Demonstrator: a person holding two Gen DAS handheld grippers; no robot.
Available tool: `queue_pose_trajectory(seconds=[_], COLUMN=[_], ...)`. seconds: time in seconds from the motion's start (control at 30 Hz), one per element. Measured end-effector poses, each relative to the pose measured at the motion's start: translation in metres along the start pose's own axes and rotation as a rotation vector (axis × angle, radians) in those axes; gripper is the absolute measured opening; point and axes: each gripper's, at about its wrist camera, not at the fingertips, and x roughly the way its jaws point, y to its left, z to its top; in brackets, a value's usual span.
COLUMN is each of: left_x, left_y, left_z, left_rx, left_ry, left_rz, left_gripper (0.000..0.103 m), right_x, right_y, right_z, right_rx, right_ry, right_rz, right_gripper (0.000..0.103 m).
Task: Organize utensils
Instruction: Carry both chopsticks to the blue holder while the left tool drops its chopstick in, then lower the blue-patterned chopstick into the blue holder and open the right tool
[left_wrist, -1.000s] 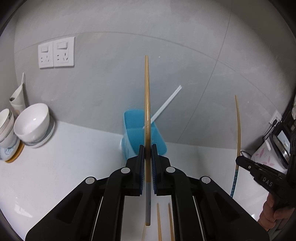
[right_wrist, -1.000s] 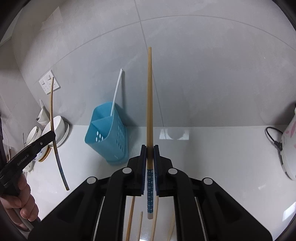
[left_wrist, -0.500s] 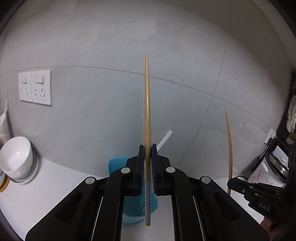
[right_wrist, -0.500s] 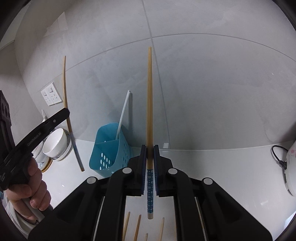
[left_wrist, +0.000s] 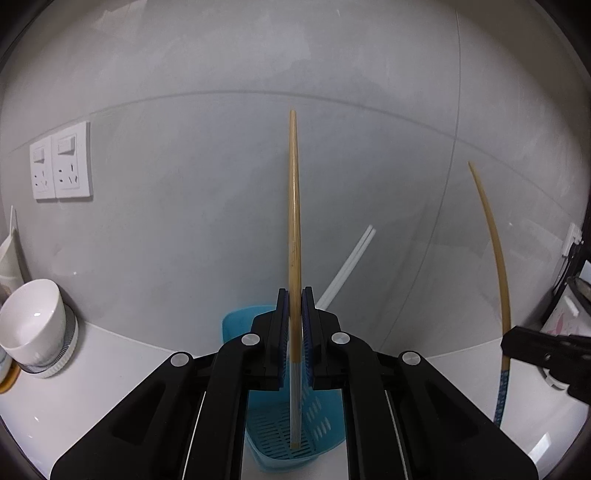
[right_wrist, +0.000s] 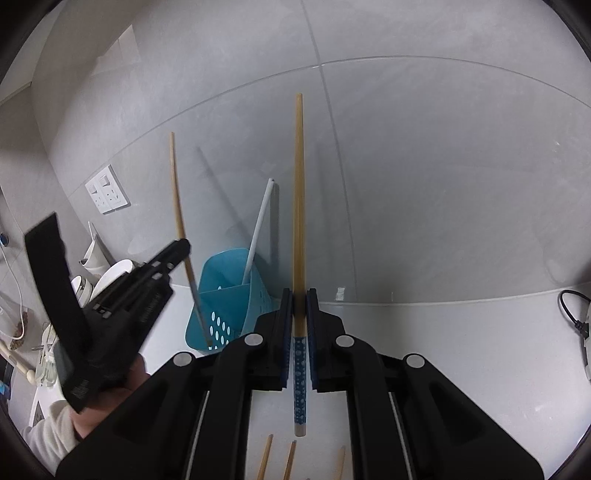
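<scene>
My left gripper (left_wrist: 294, 306) is shut on a bamboo chopstick (left_wrist: 294, 221) with a grey-striped lower end. That end hangs over the open top of the blue slotted holder (left_wrist: 325, 417); I cannot tell whether it is inside. White chopsticks (left_wrist: 351, 262) lean out of the holder's far compartment. My right gripper (right_wrist: 299, 306) is shut on a second bamboo chopstick (right_wrist: 298, 203) with a blue dotted end, to the right of the holder (right_wrist: 229, 291). The right wrist view shows the left gripper (right_wrist: 181, 247) beside the holder. The right gripper (left_wrist: 517, 341) appears at the left wrist view's right edge.
White bowls (left_wrist: 33, 317) are stacked at the left by the grey tiled wall, under a double wall socket (left_wrist: 61, 162). Several loose bamboo chopsticks (right_wrist: 266, 458) lie on the white counter below my right gripper. A black cable (right_wrist: 569, 306) and an appliance sit at the right.
My left gripper has moved in toward the blue holder and dipped, so the chopstick's lower end now hangs over its opening. The right gripper has shifted a little, still holding its chopstick.
</scene>
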Motion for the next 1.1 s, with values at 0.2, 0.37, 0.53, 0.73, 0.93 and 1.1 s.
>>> queue_pose_trajectory(seconds=[0.2,0.37,0.53,0.73,0.93,1.1], left_x=[0.013,0.023,0.025,0.006,-0.028,-0.043], left_y=[-0.001,0.002,0.003,0.015,0.034,0.051], left_z=[-0.014,-0.022,-0.03,-0.022,-0.01,-0.01], left_rx=[0.012,0.018,0.023,-0.019,-0.05,-0.105], left_ry=[0.04,0.086,0.128,0.146,0.175,0.209], left_rz=[0.011,-0.003,0.01,0.045,0.129,0.169], left_gripper=[0.007,0.007,0.007,0.045,0.069,0.083], right_x=[0.003,0.007,0.008,0.013,0.02,0.027], right_y=[0.004,0.003,0.005,0.013,0.026,0.04], right_z=[-0.002,-0.004,-0.005,-0.002,0.006,0.013], right_rx=[-0.011,-0.012,-0.017,-0.034,-0.054,-0.058], right_ry=[0.008,0.026,0.034,0.041,0.021,-0.01], right_rz=[0.001,-0.001,0.004,0.015,0.046,0.091], right_gripper=[0.007,0.007,0.007,0.007,0.007,0.007])
